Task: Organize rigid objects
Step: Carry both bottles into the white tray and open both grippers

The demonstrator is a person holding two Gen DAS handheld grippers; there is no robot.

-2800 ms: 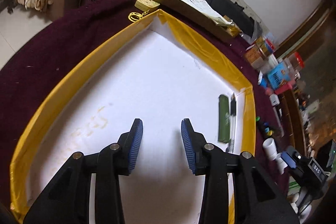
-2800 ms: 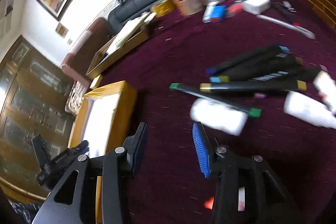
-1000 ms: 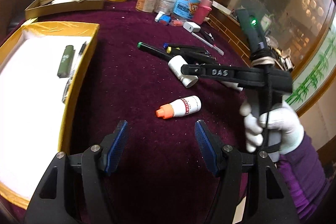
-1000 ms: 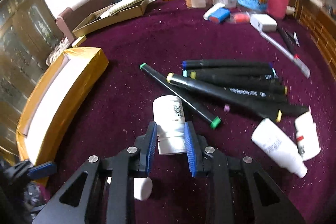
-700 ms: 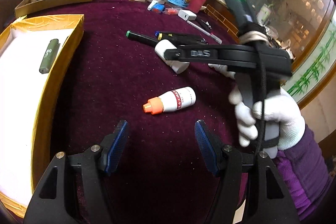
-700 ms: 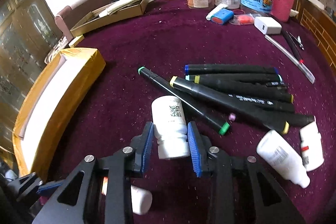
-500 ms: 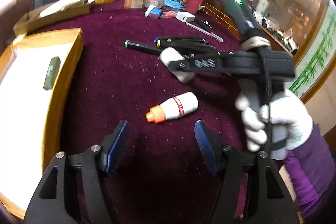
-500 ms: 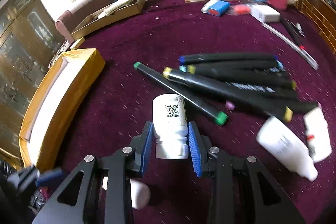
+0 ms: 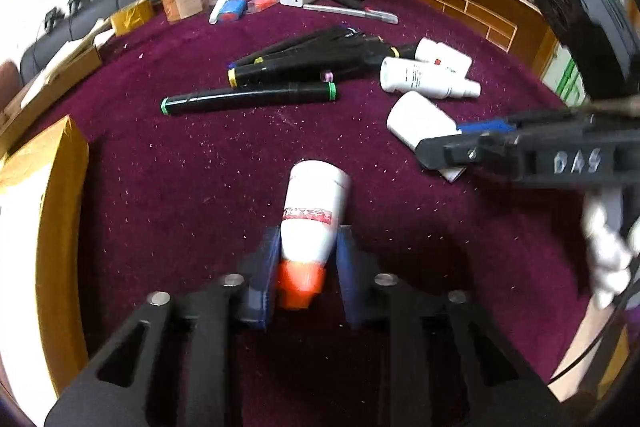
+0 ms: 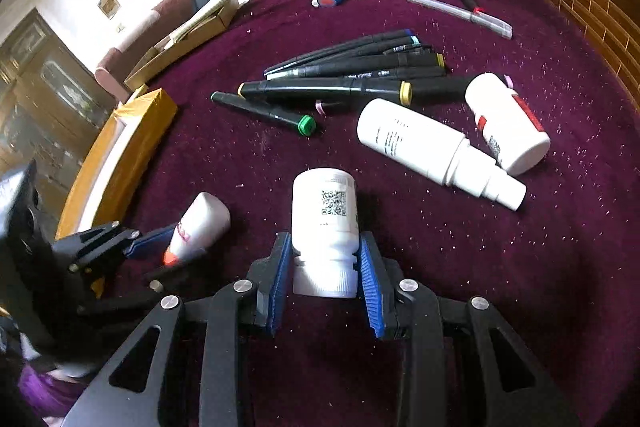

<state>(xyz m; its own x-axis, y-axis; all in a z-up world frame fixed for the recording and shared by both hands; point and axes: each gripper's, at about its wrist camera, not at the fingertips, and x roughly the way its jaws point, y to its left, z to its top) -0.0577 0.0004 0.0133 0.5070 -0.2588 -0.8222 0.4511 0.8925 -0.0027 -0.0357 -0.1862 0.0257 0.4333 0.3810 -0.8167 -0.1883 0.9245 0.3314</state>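
Both tongs close in on bottles lying on the maroon tabletop [image 9: 168, 195]: the left tongs [image 9: 306, 251], low in the frame's centre, pinch the orange-capped bottle [image 9: 312, 211] near its neck, while the right tongs [image 10: 325, 257] straddle the white pill bottle [image 10: 324, 223] at its cap end, pads touching or nearly so. The yellow-edged tray [image 10: 120, 147] waits at the left edge. Gripped so near their caps, the smooth bottles could likely pivot or slip free on lifting, and the two tools, working close together, could collide
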